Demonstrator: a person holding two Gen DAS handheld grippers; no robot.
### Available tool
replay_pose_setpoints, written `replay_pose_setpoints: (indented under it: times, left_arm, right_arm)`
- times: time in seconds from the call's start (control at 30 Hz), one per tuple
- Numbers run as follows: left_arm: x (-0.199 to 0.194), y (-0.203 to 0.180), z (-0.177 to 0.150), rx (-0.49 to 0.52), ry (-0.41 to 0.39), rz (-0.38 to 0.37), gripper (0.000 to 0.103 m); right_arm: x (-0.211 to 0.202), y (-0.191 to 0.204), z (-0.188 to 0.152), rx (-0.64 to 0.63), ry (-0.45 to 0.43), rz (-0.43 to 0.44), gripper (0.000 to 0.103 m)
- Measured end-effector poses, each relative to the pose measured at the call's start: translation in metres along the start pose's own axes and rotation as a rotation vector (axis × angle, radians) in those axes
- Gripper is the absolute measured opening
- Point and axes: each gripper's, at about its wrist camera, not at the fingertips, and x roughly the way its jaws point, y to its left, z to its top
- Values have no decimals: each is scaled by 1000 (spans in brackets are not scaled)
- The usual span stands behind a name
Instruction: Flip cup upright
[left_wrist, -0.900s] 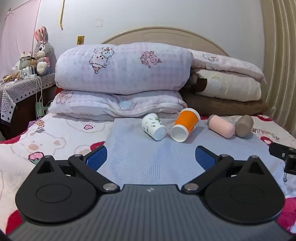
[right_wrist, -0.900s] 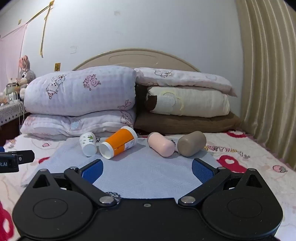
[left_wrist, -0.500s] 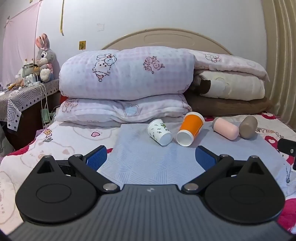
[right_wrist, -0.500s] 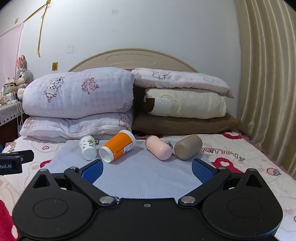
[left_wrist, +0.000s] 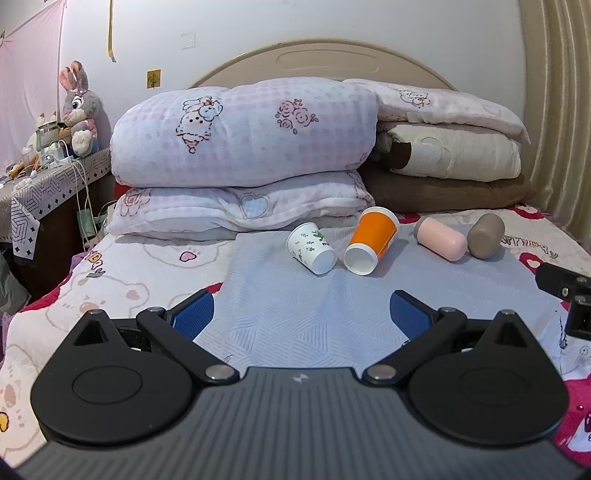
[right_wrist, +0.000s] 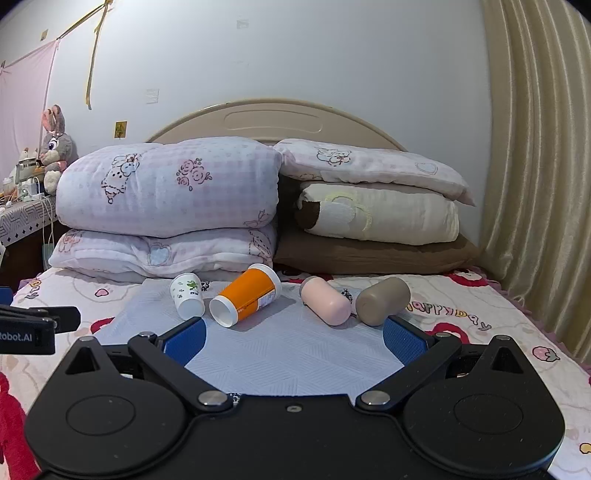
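Observation:
Several cups lie on their sides on a pale blue mat (left_wrist: 303, 314) on the bed: a small white cup with green print (left_wrist: 311, 248) (right_wrist: 187, 295), an orange cup with white rim (left_wrist: 371, 240) (right_wrist: 246, 296), a pink cup (left_wrist: 441, 239) (right_wrist: 325, 300) and a taupe cup (left_wrist: 485, 235) (right_wrist: 382, 300). My left gripper (left_wrist: 301, 314) is open and empty, well short of the cups. My right gripper (right_wrist: 293, 338) is open and empty, also short of them.
Stacked pillows and folded quilts (left_wrist: 243, 147) stand right behind the cups against the headboard. A side table (left_wrist: 44, 184) with a plush rabbit (left_wrist: 79, 107) is at the left. A curtain (right_wrist: 535, 184) hangs at the right.
Both grippers have pulled back and risen slightly, so the cups look smaller and farther. The cups have not moved and both jaws stay open.

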Motion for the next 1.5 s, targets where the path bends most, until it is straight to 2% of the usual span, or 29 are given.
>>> replay_pose_setpoints:
  times: [0.13, 0.4, 0.67, 0.87, 1.03, 1.5]
  left_arm:
    - [5, 0, -4, -16, -3, 3, 103]
    - [-2, -4, -1, 11, -31, 10, 103]
    - [-6, -4, 14, -14, 27, 6, 103]
    - [-10, -7, 19, 33, 82, 8, 103]
    - [-14, -7, 25, 38, 123, -27, 103]
    - [-19, -5, 31, 42, 134, -40, 103]
  right_arm:
    - [4, -2, -2, 16, -1, -13, 103]
    - [7, -7, -2, 31, 14, -23, 103]
    - [8, -12, 5, 67, 57, -7, 103]
    - [7, -14, 11, 87, 93, -4, 103]
    - [1, -14, 18, 75, 101, -5, 103]
    - [1, -15, 21, 83, 133, 20, 103]
